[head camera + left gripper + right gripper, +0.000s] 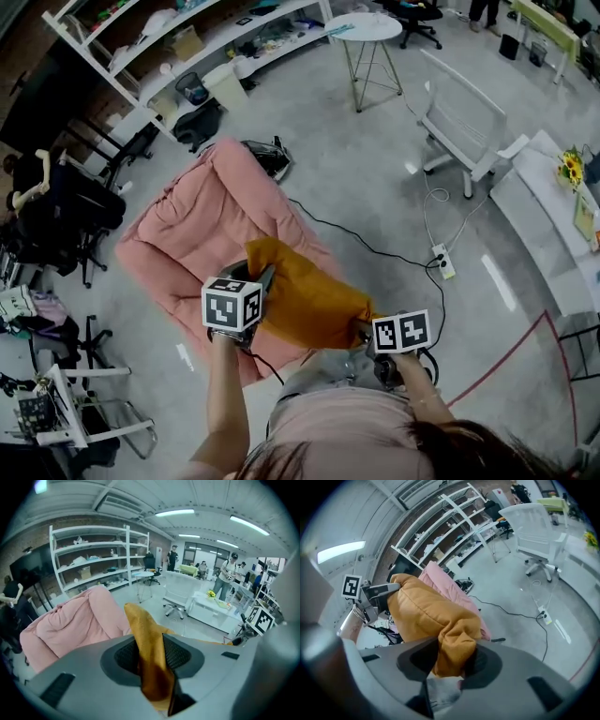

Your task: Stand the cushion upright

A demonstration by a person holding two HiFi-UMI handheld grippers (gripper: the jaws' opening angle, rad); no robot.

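Note:
An orange cushion is held off the floor between my two grippers, over the near edge of a pink lounger. My left gripper is shut on the cushion's left corner; in the left gripper view the orange fabric is pinched between the jaws and stands up out of them. My right gripper is shut on the right corner, and the bunched cushion corner fills its jaws there. From the right gripper view, the cushion stretches away to the left gripper.
A black cable runs over the floor to a power strip. A white chair and a round table stand behind. White shelving lines the back left. Office chairs crowd the left. A white bench is at right.

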